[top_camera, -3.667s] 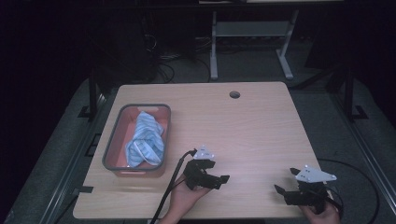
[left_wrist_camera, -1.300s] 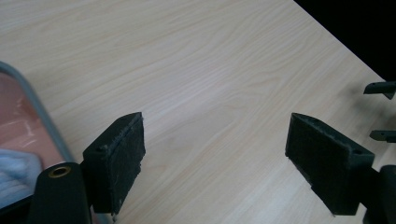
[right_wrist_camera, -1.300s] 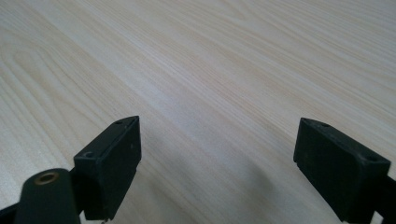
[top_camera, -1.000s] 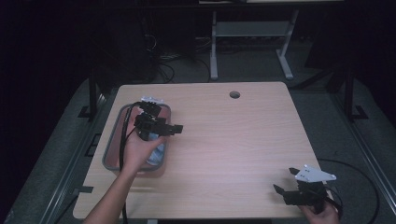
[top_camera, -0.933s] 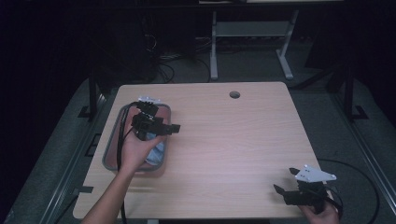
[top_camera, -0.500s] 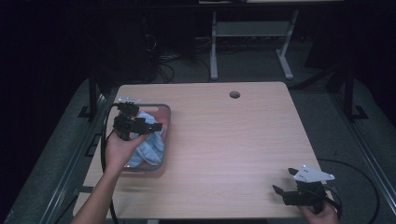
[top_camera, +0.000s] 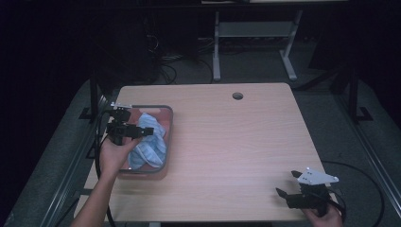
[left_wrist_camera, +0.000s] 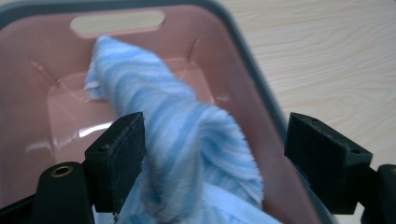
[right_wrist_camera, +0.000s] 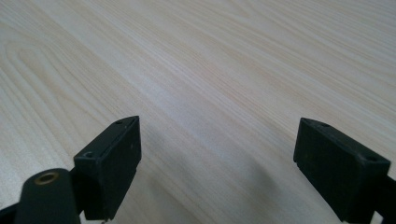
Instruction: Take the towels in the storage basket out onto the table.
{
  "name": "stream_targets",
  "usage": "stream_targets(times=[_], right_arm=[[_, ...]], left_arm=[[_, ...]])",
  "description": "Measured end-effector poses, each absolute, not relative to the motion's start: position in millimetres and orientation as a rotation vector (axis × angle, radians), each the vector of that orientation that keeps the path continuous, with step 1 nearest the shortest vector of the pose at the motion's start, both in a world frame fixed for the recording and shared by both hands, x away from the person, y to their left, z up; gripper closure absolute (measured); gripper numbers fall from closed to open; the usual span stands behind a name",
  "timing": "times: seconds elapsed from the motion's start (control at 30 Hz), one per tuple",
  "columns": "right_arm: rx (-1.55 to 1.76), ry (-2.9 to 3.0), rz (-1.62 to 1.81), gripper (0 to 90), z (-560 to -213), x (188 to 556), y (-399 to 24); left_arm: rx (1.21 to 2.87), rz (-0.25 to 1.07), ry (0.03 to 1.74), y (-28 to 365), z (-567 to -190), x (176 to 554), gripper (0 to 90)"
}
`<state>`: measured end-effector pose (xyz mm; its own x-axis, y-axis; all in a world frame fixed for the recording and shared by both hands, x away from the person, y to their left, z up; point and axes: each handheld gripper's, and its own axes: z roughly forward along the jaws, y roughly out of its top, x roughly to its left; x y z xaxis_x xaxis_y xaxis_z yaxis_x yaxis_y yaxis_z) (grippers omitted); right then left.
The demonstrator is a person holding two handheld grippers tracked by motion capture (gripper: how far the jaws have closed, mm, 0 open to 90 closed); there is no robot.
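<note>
While the left gripper hangs over the pink bin at the table's left side, jaws spread around the blue striped cloth lying inside, the right gripper rests near the front right corner, its 2 jaws likewise spread.

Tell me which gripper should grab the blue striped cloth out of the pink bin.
Left. The left gripper hangs open over the pink plastic bin with a grey rim, its jaws either side of the blue striped fleece cloth. The right gripper sits open at the wooden table's near right corner, far from it.
</note>
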<state>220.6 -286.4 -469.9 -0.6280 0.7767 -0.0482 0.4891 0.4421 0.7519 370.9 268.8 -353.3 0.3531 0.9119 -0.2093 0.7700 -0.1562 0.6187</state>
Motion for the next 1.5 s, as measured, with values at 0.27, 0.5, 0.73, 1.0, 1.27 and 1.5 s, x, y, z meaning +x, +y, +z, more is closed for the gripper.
stream_targets(times=[0.27,0.5,0.73,1.0,1.27,1.5], right_arm=[[1.067,2.311,1.020,14.4,-470,221,-286],[1.066,2.320,1.016,14.4,-471,221,-284],[1.070,2.323,1.018,14.4,-471,221,-284],[1.071,2.321,1.018,14.4,-471,221,-284],[1.072,2.310,1.034,14.4,-470,223,-285],[1.075,2.307,1.037,14.4,-470,223,-285]], left_arm=[[1.984,0.248,1.531,275,-369,375,20.7],[1.996,0.227,1.569,272,-380,379,24.3],[2.072,0.247,1.611,265,-392,387,33.7],[2.141,0.260,1.616,259,-398,389,54.9],[2.132,0.266,1.591,261,-394,382,70.8],[2.063,0.280,1.563,272,-382,372,72.9]])
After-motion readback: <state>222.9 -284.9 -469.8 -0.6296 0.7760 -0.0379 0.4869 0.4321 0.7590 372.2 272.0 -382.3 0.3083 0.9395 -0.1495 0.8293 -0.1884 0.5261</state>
